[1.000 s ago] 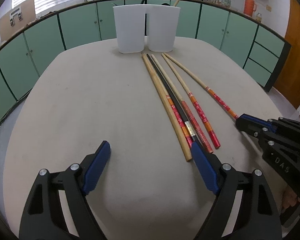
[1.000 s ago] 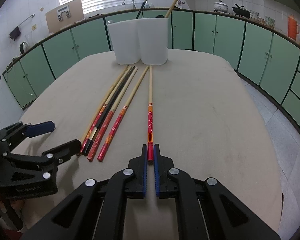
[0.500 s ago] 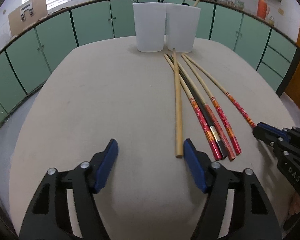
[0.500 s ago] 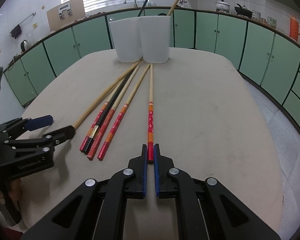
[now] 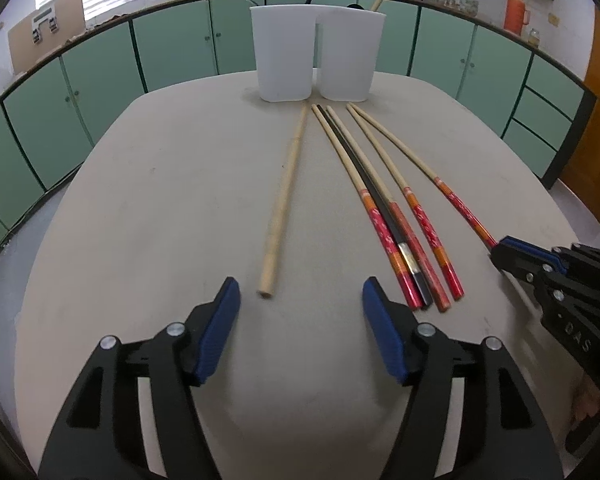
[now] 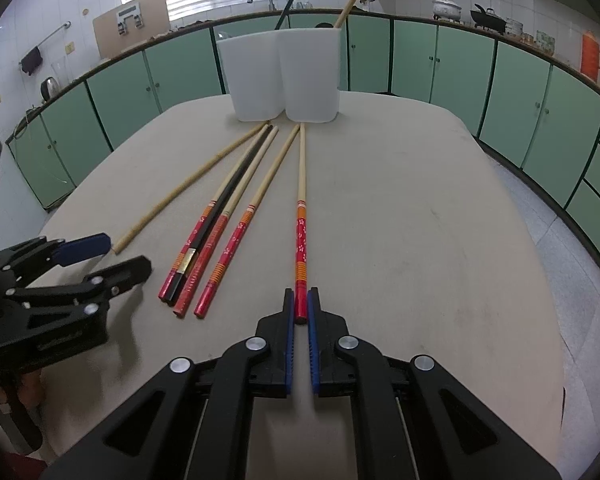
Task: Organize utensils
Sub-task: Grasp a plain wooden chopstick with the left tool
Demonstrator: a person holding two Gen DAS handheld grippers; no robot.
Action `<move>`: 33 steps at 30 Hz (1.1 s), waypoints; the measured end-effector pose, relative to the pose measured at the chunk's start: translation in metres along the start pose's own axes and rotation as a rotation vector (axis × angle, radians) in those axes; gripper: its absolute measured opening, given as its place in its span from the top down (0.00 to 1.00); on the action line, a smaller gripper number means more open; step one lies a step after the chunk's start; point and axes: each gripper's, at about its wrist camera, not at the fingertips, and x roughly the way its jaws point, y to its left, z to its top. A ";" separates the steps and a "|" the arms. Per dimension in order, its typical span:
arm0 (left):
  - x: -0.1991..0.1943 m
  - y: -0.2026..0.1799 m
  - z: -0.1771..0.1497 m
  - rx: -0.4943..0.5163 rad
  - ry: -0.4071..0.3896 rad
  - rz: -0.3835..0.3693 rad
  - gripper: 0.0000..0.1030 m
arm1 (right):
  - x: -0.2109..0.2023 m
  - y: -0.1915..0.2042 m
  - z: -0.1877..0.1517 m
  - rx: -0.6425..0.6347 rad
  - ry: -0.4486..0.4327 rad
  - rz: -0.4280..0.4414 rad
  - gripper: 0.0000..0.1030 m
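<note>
Table (image 5: 160, 208): beige top fills the middle of both views; green cabinets (image 6: 460, 68) curve behind it along the upper edge.
Cups (image 5: 284, 52): two white cups stand side by side, touching, at the top centre of the table. A dark stick and a wooden one poke out of them; only the right wrist view (image 6: 308, 72) shows both sticks in full.
Right gripper (image 6: 300, 312): lower centre of its own view, fingers pinching the red end of a chopstick (image 6: 301, 236) that runs straight up toward the cups. The left wrist view shows only its black tip (image 5: 512, 252) at the right edge.
Left gripper (image 5: 300, 308): fingers spread wide at the bottom of its view, holding nothing. The right wrist view shows it at lower left (image 6: 112, 256).
Bundle (image 5: 396, 240): three red-ended chopsticks and one black one lie close together, right of the left gripper.
Plain stick (image 5: 282, 196): lies apart from the bundle, its near end between the spread fingers.
</note>
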 end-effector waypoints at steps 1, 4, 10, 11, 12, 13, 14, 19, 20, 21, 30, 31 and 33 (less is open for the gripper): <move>-0.001 0.000 -0.001 -0.001 -0.002 -0.002 0.39 | -0.001 0.000 0.000 0.000 0.001 0.002 0.94; -0.003 0.003 -0.004 0.001 0.000 -0.007 0.38 | -0.002 -0.001 0.000 -0.001 0.004 0.001 0.93; -0.007 0.018 -0.002 -0.050 -0.021 0.005 0.38 | 0.001 -0.001 0.000 -0.003 0.005 -0.003 0.93; -0.007 0.021 0.000 -0.057 -0.025 0.002 0.38 | 0.001 -0.001 0.001 -0.002 0.004 -0.003 0.93; -0.005 0.023 0.001 -0.060 -0.024 0.001 0.38 | 0.002 -0.001 0.001 0.000 0.004 -0.002 0.93; -0.004 0.025 0.003 -0.063 -0.024 -0.002 0.39 | 0.003 -0.002 0.001 0.001 0.003 -0.002 0.93; -0.002 0.025 0.003 -0.065 -0.022 -0.003 0.41 | 0.003 -0.001 0.002 0.000 0.003 -0.001 0.93; 0.004 0.024 0.008 -0.068 -0.015 -0.016 0.48 | 0.003 -0.003 0.001 0.000 0.003 0.005 0.93; 0.004 0.025 0.008 -0.068 -0.014 -0.017 0.50 | 0.003 -0.003 0.001 0.000 0.003 0.005 0.93; 0.005 0.024 0.008 -0.068 -0.014 -0.015 0.53 | 0.003 -0.003 0.001 0.000 0.002 0.004 0.93; 0.006 0.020 0.006 -0.070 -0.024 -0.030 0.78 | 0.003 -0.003 0.001 0.002 0.000 0.008 0.93; 0.007 0.018 0.007 -0.061 -0.024 -0.028 0.81 | 0.003 -0.004 0.000 0.002 -0.002 0.009 0.93; 0.006 0.016 0.006 -0.051 -0.027 -0.022 0.88 | 0.003 -0.004 0.000 0.002 -0.004 0.013 0.92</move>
